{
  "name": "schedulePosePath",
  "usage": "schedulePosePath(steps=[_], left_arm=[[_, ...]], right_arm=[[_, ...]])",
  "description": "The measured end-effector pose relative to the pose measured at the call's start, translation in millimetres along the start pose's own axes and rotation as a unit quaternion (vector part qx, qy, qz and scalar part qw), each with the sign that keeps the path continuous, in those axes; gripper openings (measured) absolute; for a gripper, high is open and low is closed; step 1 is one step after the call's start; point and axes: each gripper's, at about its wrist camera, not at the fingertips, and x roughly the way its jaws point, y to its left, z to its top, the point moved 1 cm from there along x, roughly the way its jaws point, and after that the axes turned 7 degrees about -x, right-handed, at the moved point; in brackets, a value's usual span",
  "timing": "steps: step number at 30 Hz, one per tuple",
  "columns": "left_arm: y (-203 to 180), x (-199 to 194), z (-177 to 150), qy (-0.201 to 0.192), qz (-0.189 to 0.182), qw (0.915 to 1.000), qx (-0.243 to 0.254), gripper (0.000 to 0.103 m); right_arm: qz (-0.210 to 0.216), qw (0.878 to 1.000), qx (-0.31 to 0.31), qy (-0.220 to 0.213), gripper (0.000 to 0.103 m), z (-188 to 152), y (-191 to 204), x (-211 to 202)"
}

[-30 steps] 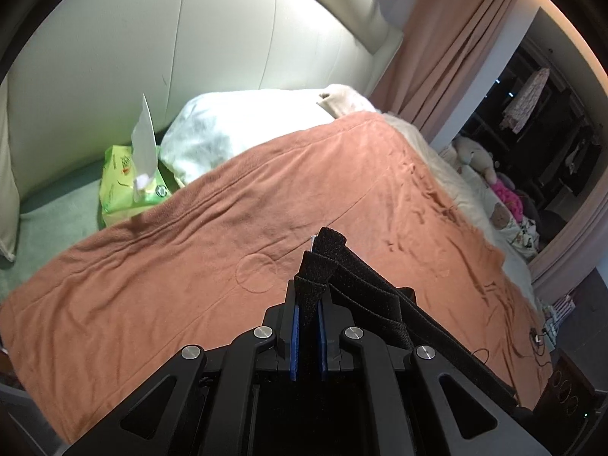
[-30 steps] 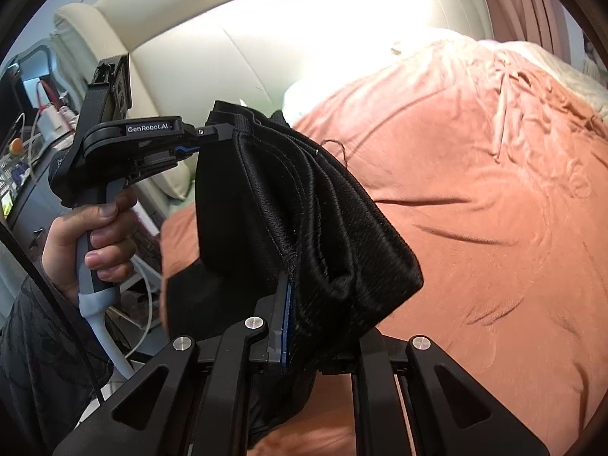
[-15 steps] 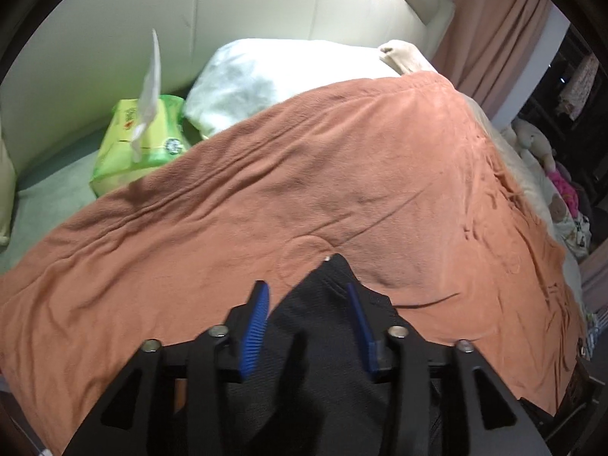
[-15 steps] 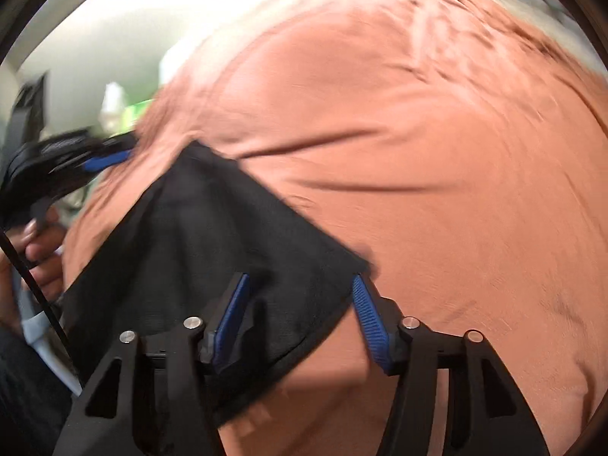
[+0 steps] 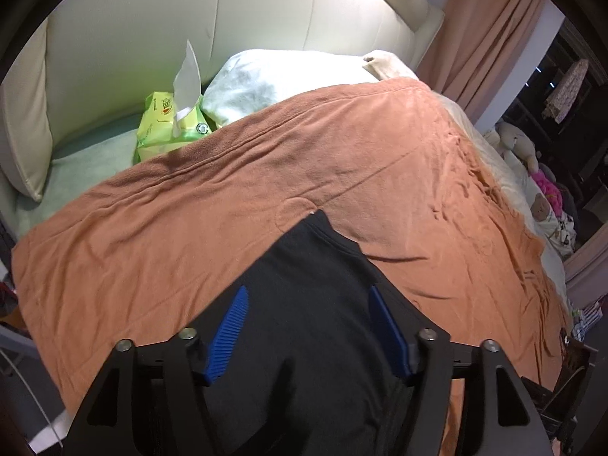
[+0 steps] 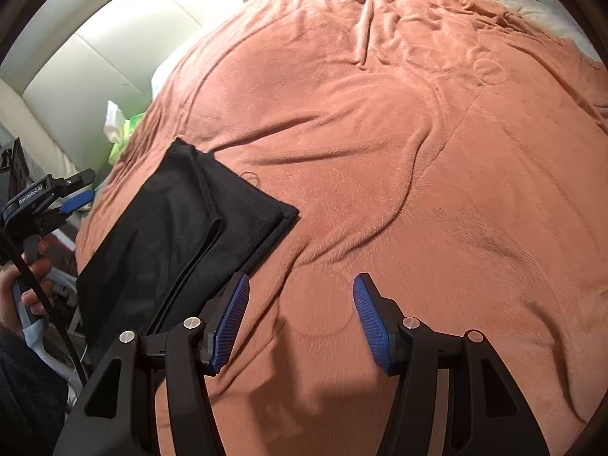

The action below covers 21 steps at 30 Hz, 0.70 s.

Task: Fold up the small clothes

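Black garment (image 6: 178,235) is lying flat on the orange blanket (image 6: 418,190), near the bed's near-left edge, one corner pointing toward the headboard (image 5: 190,30); it is reading as a folded oblong, several layers showing at the far edge, w/ a raised lengthwise fold running down its middle.

Left gripper (image 5: 307,326) is hanging over the near part of the garment, jaws opening; blue pads are standing clear either side of the cloth, pinching nothing. Right gripper (image 6: 300,319) is hovering beside the garment's right edge over bare blanket; jaws spread, nothing between them.

Risks, as judged: a ribbed pad may be snagging the knit on the way up, dragging the top layer and spoiling the fold; the left edge is sitting close to the bed's edge, so a nudge could be sliding the piece off; the soft, rumpled blanket is giving an uneven base, so layers may be creeping apart.

Materials: garment is thin, matte, fine-knit, limp; a loose thread (image 6: 250,176) is curling off its far edge. Blanket is plush, short-pile, creased. Headboard is smooth cream padded leather-type. Tissue pack (image 5: 171,125), glossy green plastic w/ a sheet sticking up, is sitting beside the white pillow (image 5: 281,79) at the bed's head end, well apart from the work.
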Motion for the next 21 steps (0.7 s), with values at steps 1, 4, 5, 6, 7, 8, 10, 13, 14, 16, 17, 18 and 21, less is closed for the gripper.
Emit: schedulePosePath(steps=[1, 4, 5, 6, 7, 8, 10, 13, 14, 16, 17, 18, 21], left_arm=[[-5, -7, -4, -0.003, 0.0, 1.0, 0.002, 0.074], [-17, -25, -15, -0.009, -0.006, 0.9999, 0.004, 0.08], [-21, -31, -20, -0.01, -0.007, 0.9999, 0.005, 0.081], [-26, -38, -25, -0.009, -0.007, 0.9999, 0.007, 0.083], [-32, -46, -30, -0.008, -0.009, 0.9999, 0.01, 0.084], [-35, -50, -33, -0.008, -0.009, 0.9999, 0.01, 0.085], [-45, -64, -43, -0.01, -0.011, 0.9998, 0.014, 0.09], [-59, -84, -54, -0.021, -0.011, 0.9995, 0.022, 0.103], [-63, -91, -58, -0.026, -0.013, 0.9993, 0.024, 0.103], [-72, -103, -66, -0.026, -0.021, 0.9991, 0.025, 0.103], [-76, -108, -70, -0.022, -0.027, 0.9991, 0.023, 0.103], [-82, -114, -75, -0.018, -0.032, 0.9991, 0.024, 0.103], [-96, -129, -88, -0.022, -0.024, 0.9985, 0.045, 0.103]], right_arm=[[-0.001, 1.0, -0.006, 0.0, 0.055, -1, 2, -7], [-0.01, 0.999, -0.03, -0.009, 0.055, -4, 7, -37], [-0.013, 0.999, -0.033, -0.011, 0.055, -5, 7, -48], [-0.013, 0.999, -0.034, -0.013, 0.055, -6, 7, -57], [-0.011, 0.999, -0.034, -0.015, 0.056, -8, 7, -69], [-0.008, 0.999, -0.034, -0.014, 0.06, -10, 8, -76], [-0.008, 0.999, -0.036, -0.016, 0.07, -16, 11, -98], [-0.024, 0.998, -0.053, -0.032, 0.082, -23, 17, -131], [-0.028, 0.997, -0.056, -0.037, 0.086, -25, 18, -141], [-0.034, 0.996, -0.058, -0.051, 0.094, -30, 18, -165], [-0.035, 0.996, -0.057, -0.054, 0.103, -32, 17, -173], [-0.035, 0.996, -0.055, -0.058, 0.103, -35, 17, -181], [-0.043, 0.995, -0.055, -0.067, 0.103, -47, 15, -201]])
